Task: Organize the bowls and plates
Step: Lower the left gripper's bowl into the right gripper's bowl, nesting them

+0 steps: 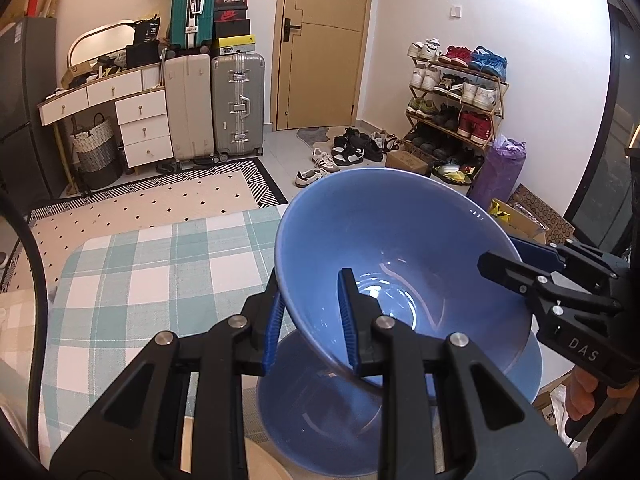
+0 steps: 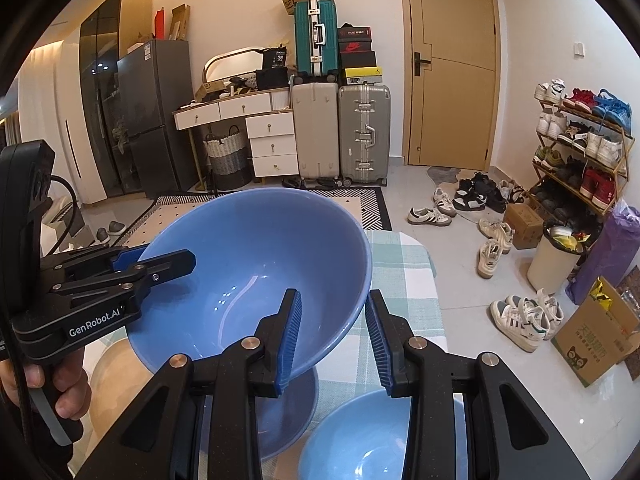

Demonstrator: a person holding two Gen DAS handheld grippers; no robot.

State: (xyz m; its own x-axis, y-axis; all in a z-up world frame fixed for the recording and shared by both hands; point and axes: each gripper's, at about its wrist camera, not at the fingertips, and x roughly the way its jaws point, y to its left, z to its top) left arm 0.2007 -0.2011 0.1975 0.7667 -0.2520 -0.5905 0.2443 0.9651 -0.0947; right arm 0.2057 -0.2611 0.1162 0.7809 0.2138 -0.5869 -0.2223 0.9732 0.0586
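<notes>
Left gripper (image 1: 312, 320) clamped on near rim of big glossy blue ceramic bowl (image 1: 400, 264), held tilted above checked-cloth surface (image 1: 140, 272). Right gripper (image 2: 332, 340) straddles opposite rim, pads apparently pinching it. Judgement: level both wrists together, lower straight into second blue bowl (image 1: 320, 412) beneath, release together.

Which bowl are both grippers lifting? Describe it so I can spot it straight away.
Find the checked teal-and-white tablecloth. Above its near edge, the big blue bowl is held tilted in the air, the left gripper and right gripper each clamped on opposite sides of its rim. Unlike the lighter blue bowl below, it is airborne and gripped.
</notes>
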